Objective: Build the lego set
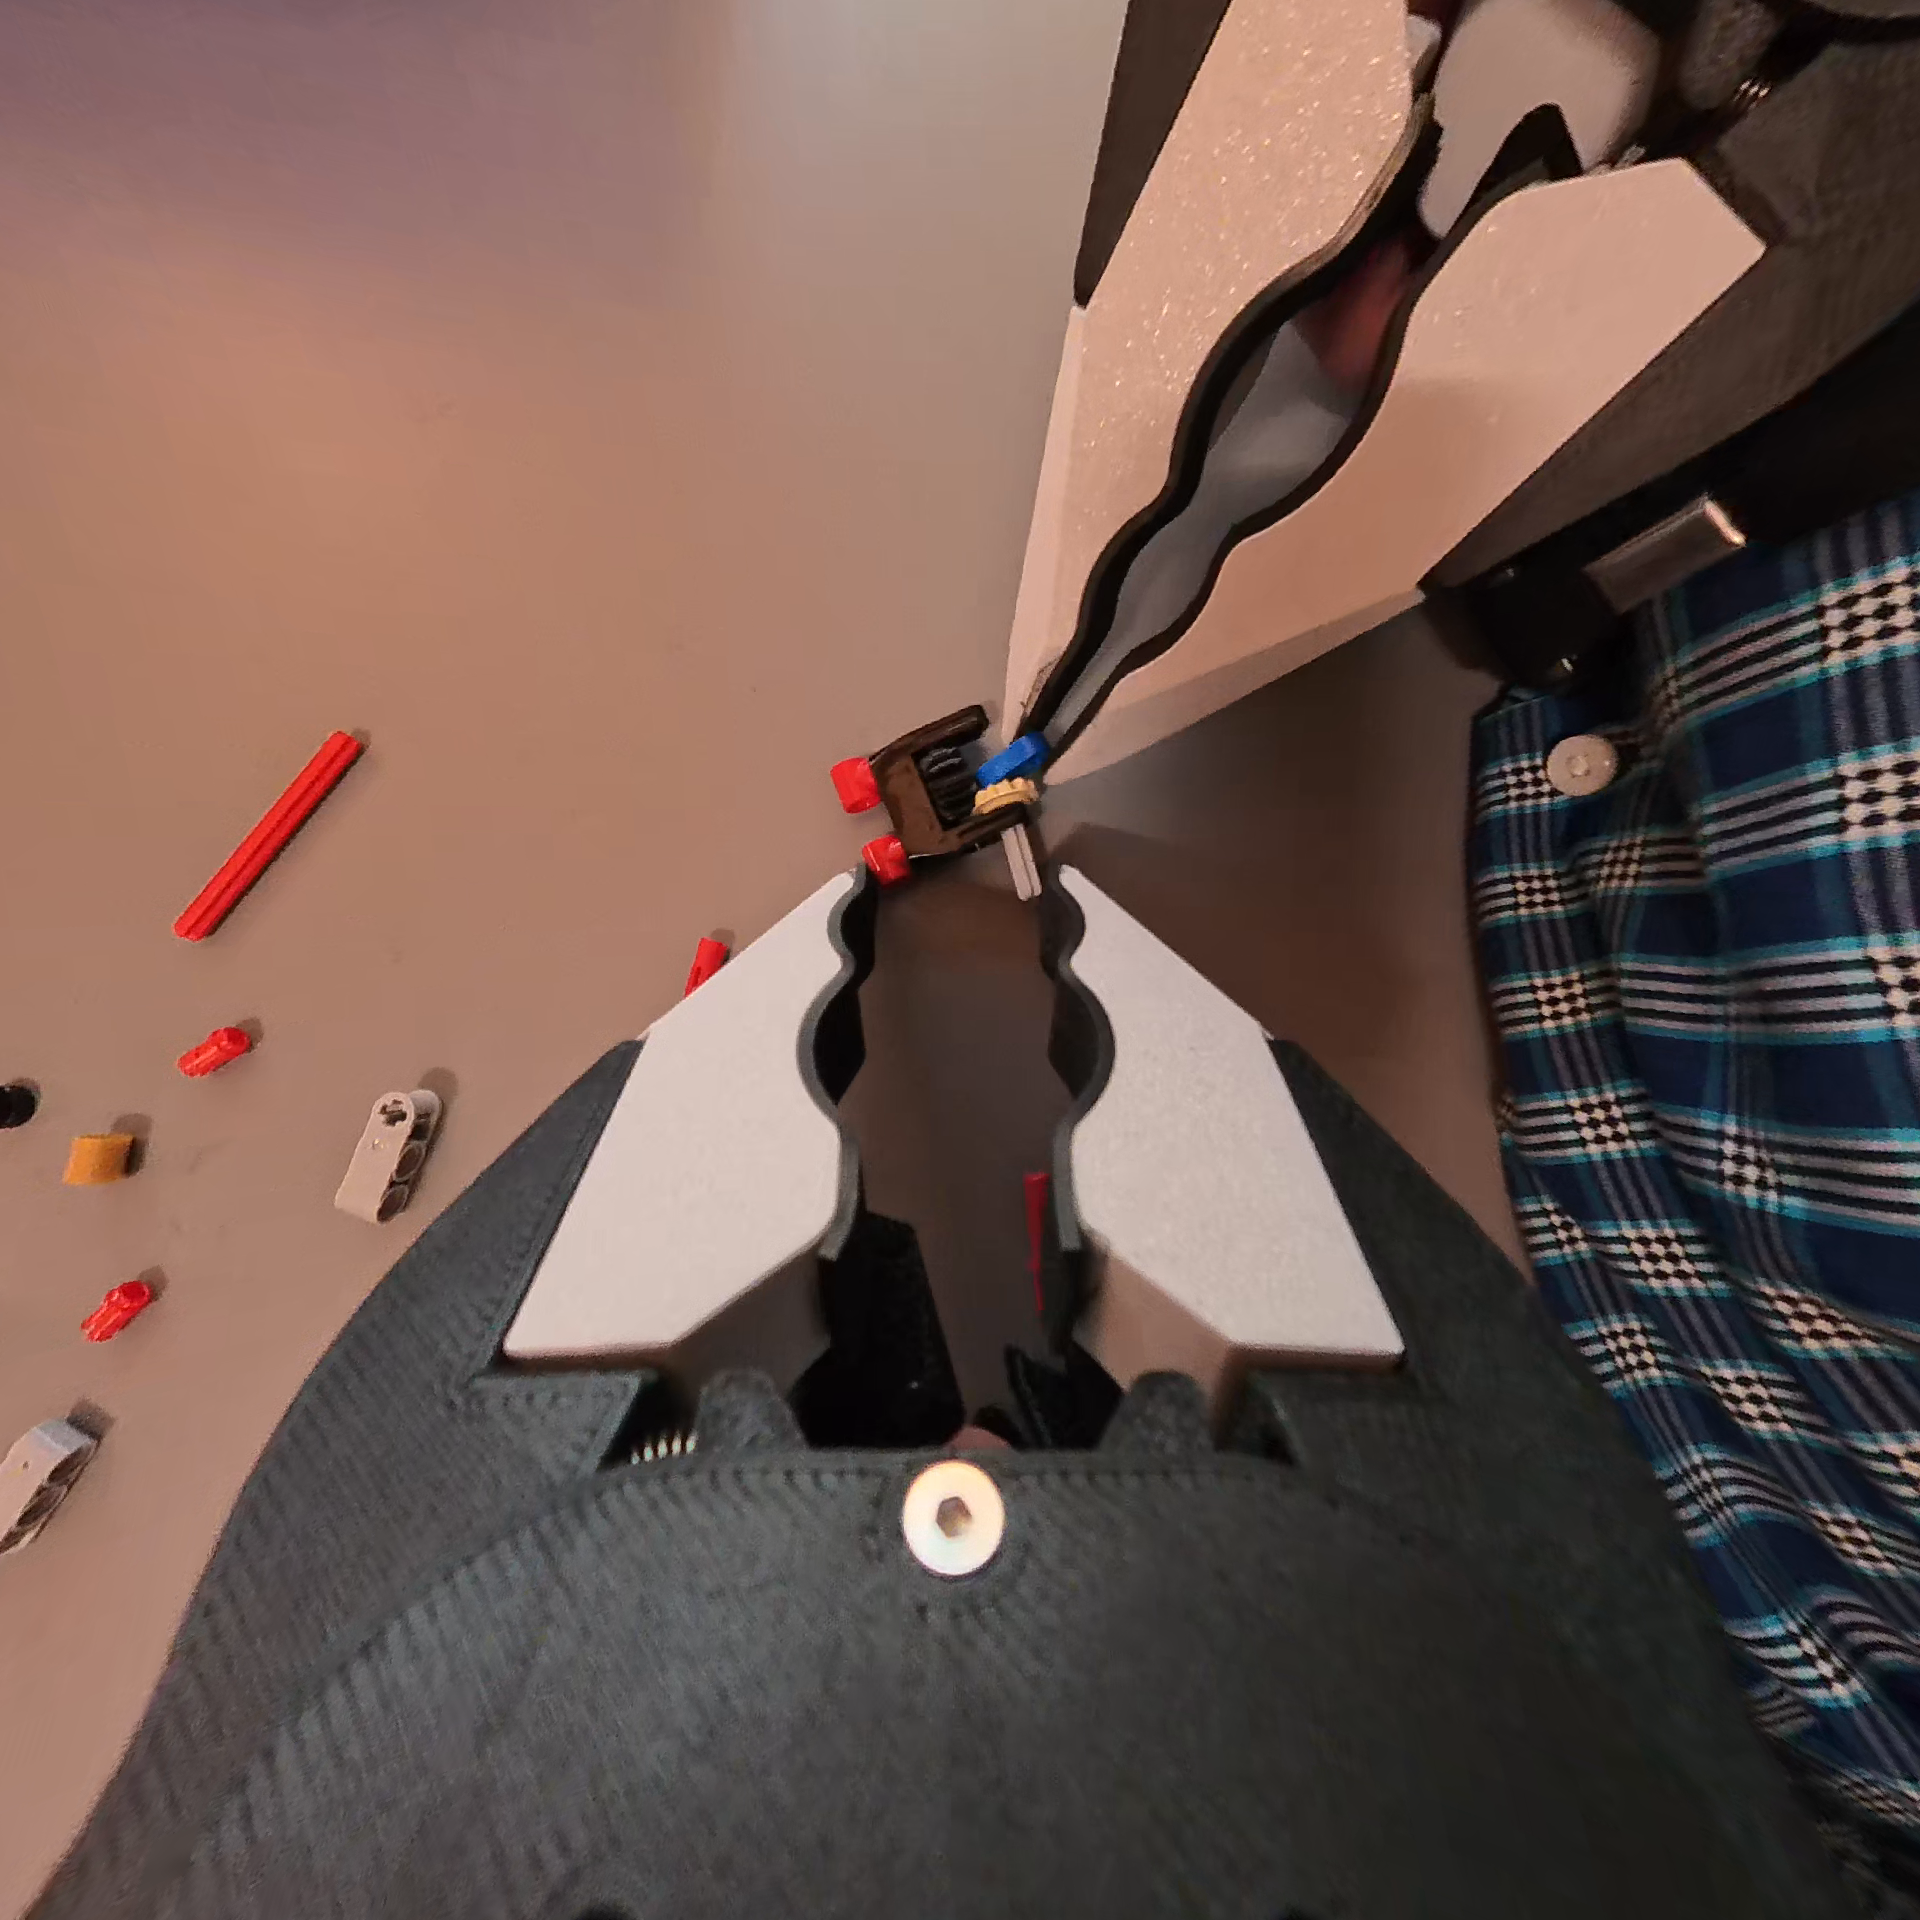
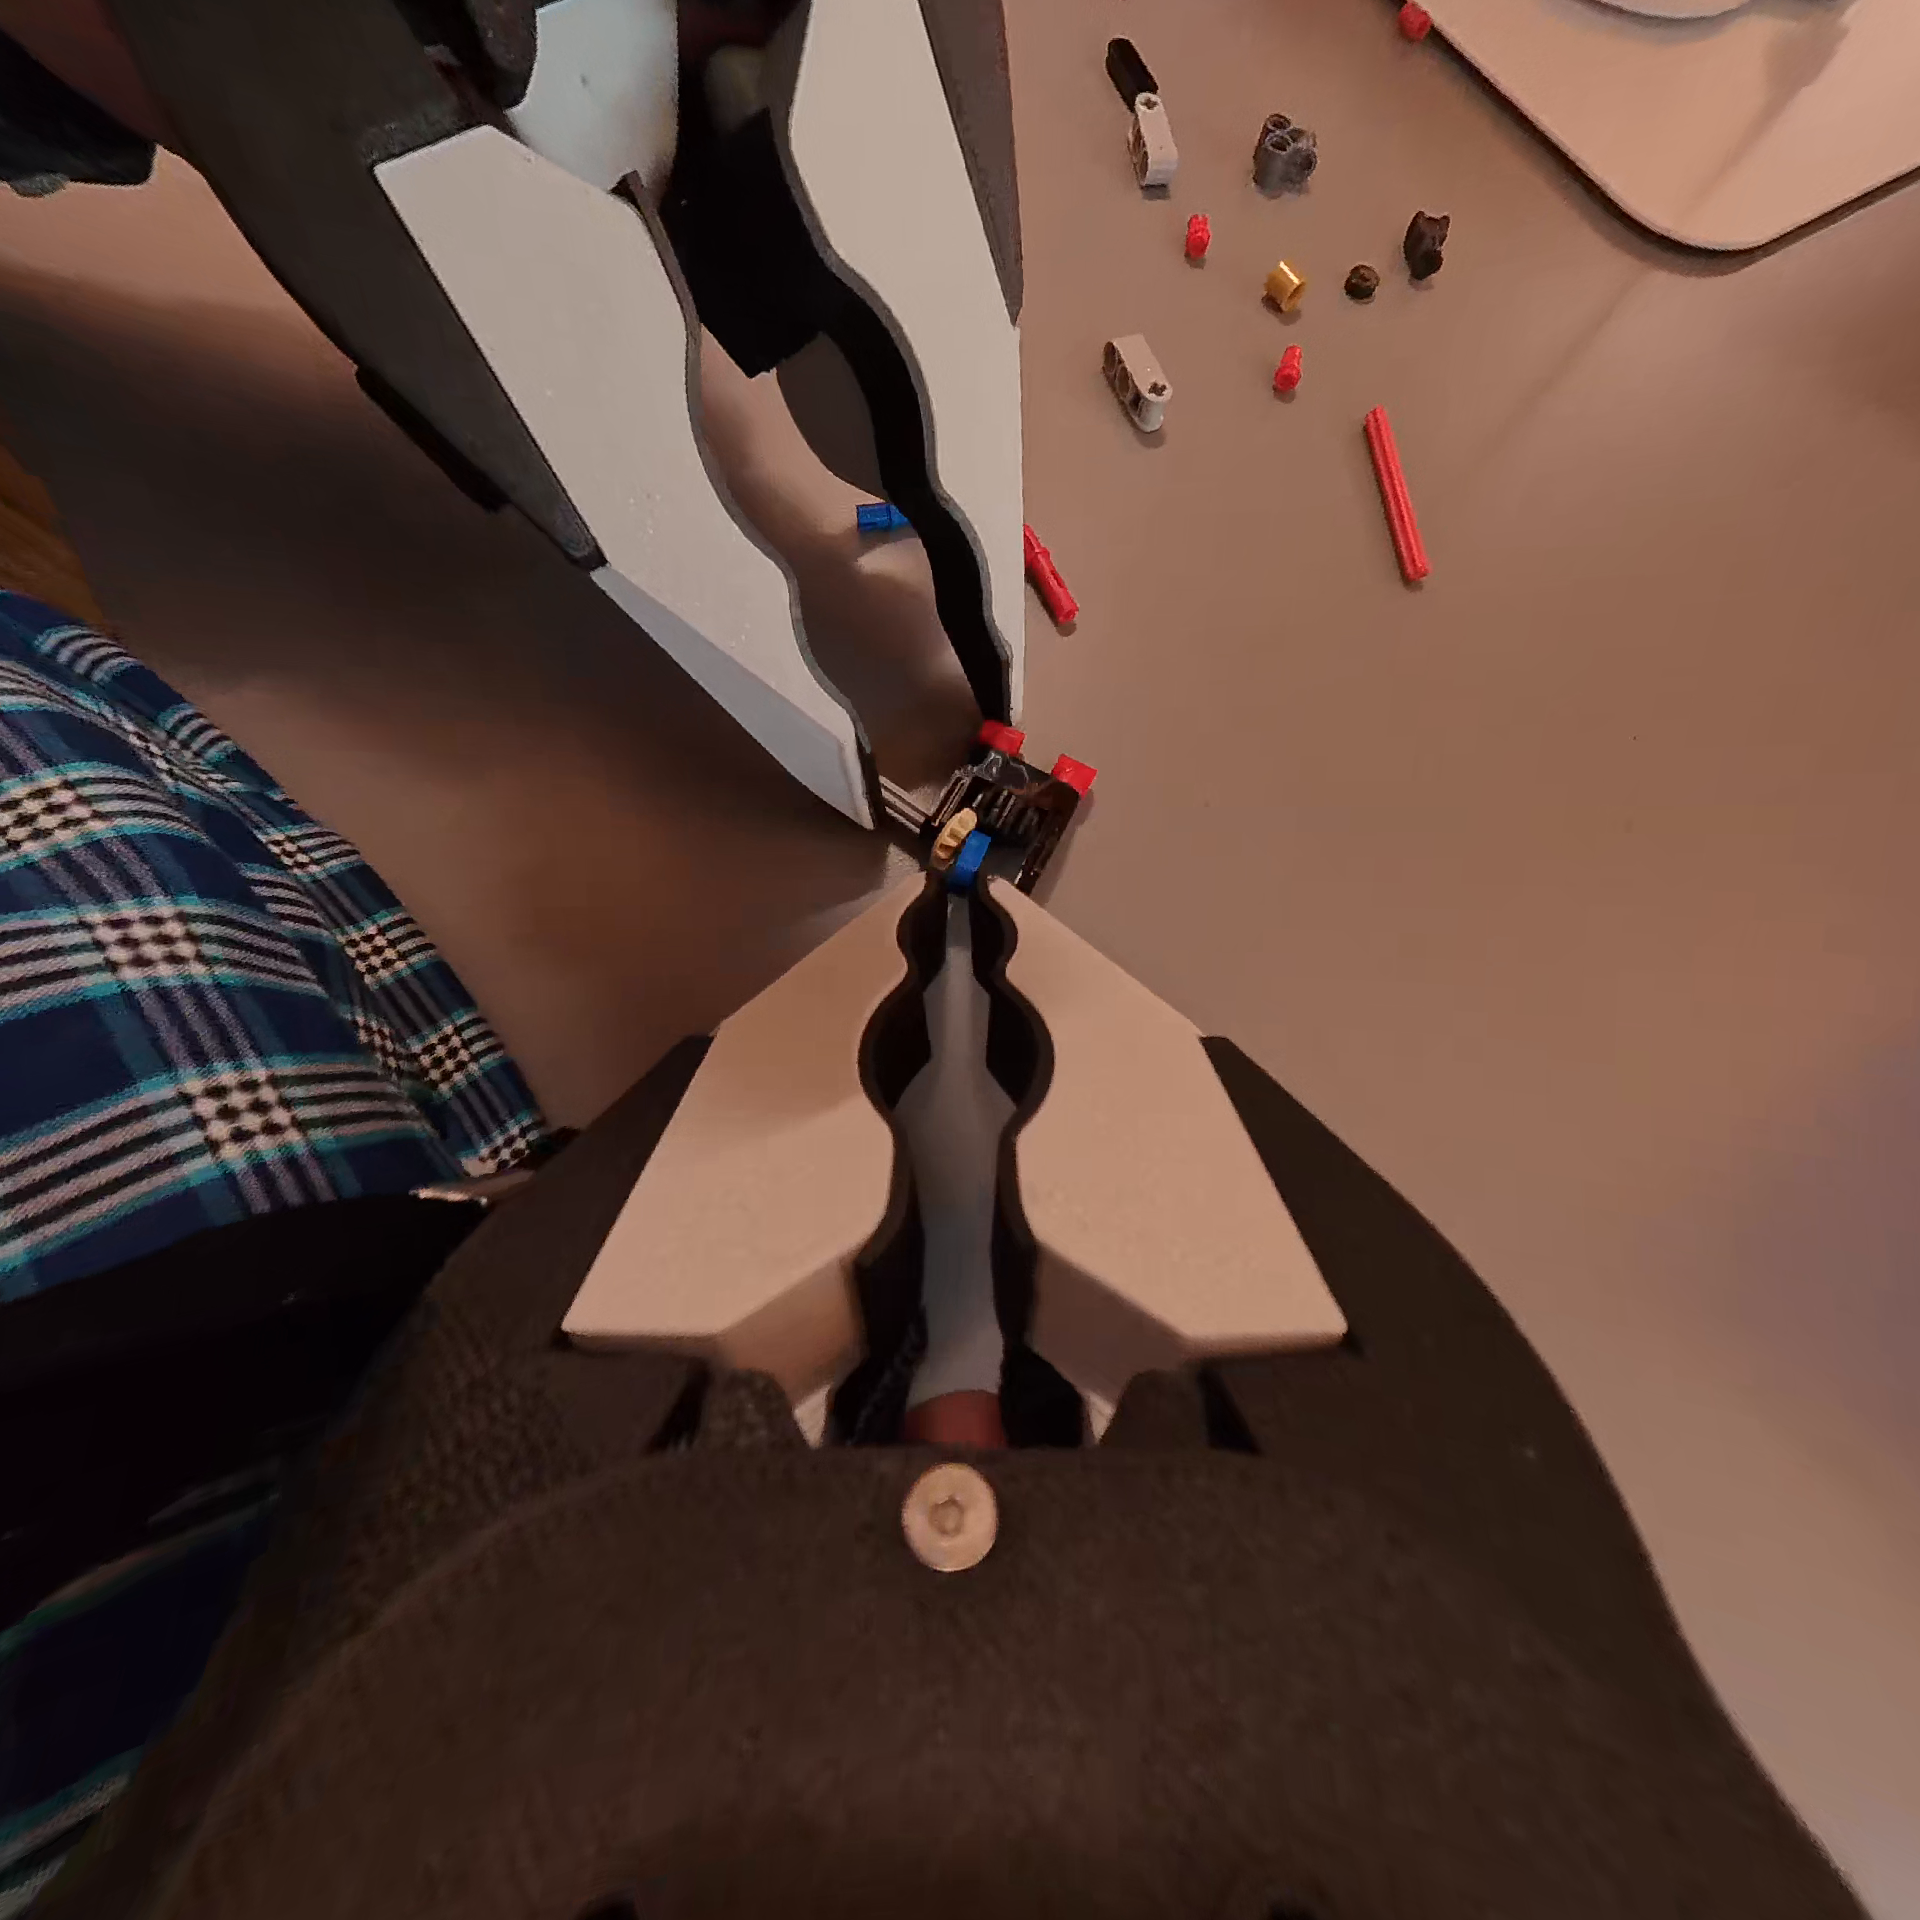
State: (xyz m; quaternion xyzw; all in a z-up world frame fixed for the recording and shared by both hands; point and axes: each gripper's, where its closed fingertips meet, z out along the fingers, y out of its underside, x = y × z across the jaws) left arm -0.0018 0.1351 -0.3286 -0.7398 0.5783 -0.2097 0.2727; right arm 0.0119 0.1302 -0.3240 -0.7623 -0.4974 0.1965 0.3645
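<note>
A small black Lego assembly (image 1: 930,790) with a black gear, two red pins, a tan gear and a light grey axle sits between both grippers; it also shows in the right wrist view (image 2: 1023,805). My left gripper (image 1: 961,883) has its jaws partly apart, one tip against a red pin and the other by the grey axle, so it clamps the assembly. My right gripper (image 2: 966,883) comes from the opposite side and is shut on a blue pin (image 2: 971,857) at the tan gear. The blue pin also shows in the left wrist view (image 1: 1010,764).
Loose parts lie on the tan table: a long red axle (image 2: 1397,494), grey connectors (image 2: 1138,382), a yellow bush (image 2: 1285,286), red pins (image 2: 1049,577), a blue pin (image 2: 878,516) and dark pieces (image 2: 1283,151). A light board (image 2: 1714,135) lies far right. A plaid-shirted person (image 1: 1714,1039) stands close. Left and right tips are no more than a few centimetres apart.
</note>
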